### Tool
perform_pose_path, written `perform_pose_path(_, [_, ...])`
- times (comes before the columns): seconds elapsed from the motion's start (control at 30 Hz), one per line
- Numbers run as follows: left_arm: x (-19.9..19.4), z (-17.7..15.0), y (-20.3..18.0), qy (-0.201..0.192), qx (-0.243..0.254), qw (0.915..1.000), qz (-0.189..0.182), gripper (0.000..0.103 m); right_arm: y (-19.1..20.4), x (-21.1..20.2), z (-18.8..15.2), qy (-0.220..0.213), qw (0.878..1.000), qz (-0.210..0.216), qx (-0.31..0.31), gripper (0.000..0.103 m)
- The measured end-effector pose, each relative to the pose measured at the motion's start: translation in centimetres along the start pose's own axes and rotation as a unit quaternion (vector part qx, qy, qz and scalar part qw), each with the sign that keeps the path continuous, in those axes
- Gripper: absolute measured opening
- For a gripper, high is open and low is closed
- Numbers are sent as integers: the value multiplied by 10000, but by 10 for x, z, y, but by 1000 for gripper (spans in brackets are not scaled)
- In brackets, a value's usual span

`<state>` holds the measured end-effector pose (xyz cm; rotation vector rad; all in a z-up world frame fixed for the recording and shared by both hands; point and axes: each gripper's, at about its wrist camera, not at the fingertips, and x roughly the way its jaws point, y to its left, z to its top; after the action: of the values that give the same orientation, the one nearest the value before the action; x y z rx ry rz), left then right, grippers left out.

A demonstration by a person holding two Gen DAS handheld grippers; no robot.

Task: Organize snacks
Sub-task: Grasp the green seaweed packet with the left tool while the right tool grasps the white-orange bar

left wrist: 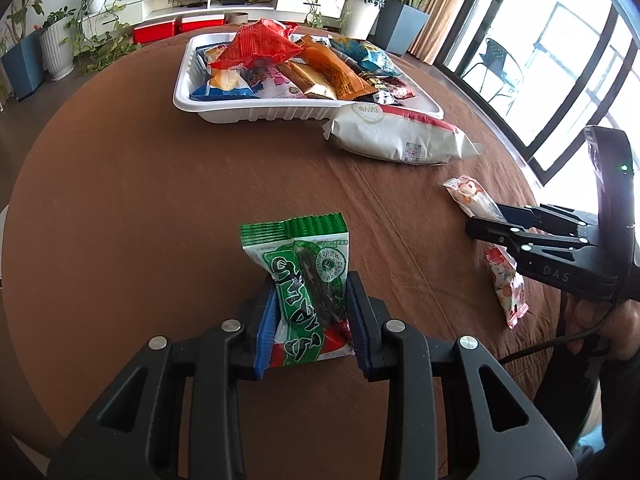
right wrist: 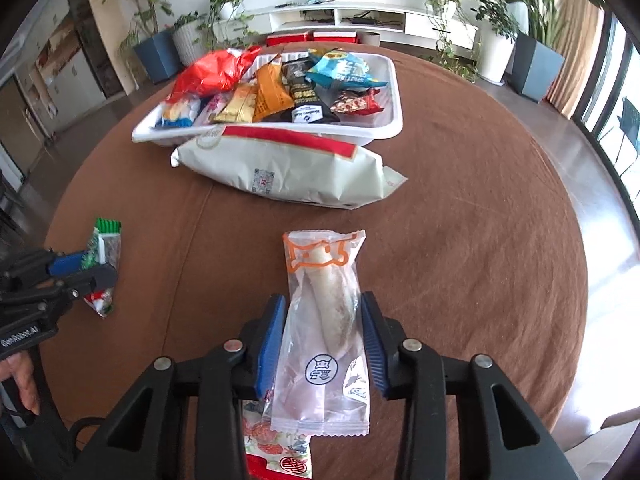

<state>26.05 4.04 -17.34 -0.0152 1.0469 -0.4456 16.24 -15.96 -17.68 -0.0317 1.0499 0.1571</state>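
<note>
Partly hidden red-patterned packet [right wrist: 276,446], beneath clear packet [right wrist: 324,340]

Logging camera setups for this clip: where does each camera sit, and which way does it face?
Left wrist: on the left gripper, facing down across the table at its green snack packet; the right gripper and a hand show.
Right wrist: on the right gripper, over the clear packet; the left gripper shows.
Shared: white tray, white bag.

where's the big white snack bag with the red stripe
In both wrist views the big white bag lies flat on the brown tablecloth, right against the near rim of the white tray.
</note>
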Motion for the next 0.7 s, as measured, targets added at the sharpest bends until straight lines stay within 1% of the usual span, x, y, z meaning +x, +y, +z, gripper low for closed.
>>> perform_pose_path(0.07, [0, 0, 0, 5, 3, 10000, -7, 30, 5, 1, 2, 78, 9998, -141, -154, 40])
perform_pose_path(0.23, [-1, -2, -1, 6, -3, 10000, -13, 30, 7, 6, 13, 491, 9978, -131, -417, 38])
perform_pose_path(0.3, [-2, -3, -1, 2, -13, 10000, -22, 30, 8, 8, 18, 695, 9960, -43, -560, 34])
perform_pose_path(0.37, [-2, -3, -2, 2, -17, 10000, -33, 30, 9, 9, 21, 812, 9945, 23, -669, 30])
perform_pose_path(0.4, [-3, -4, -2, -1, -22, 10000, -43, 30, 10, 9, 22, 841, 9939, 40, -709, 27])
perform_pose_path(0.5, [-3, -5, -1, -10, -39, 10000, -76, 30, 9, 8, 21, 853, 9937, 93, -714, 24])
perform_pose_path(0.7, [-5, -6, 2, -30, -91, 9998, -153, 29, 1, 5, 18, 681, 9963, 220, -479, 22])
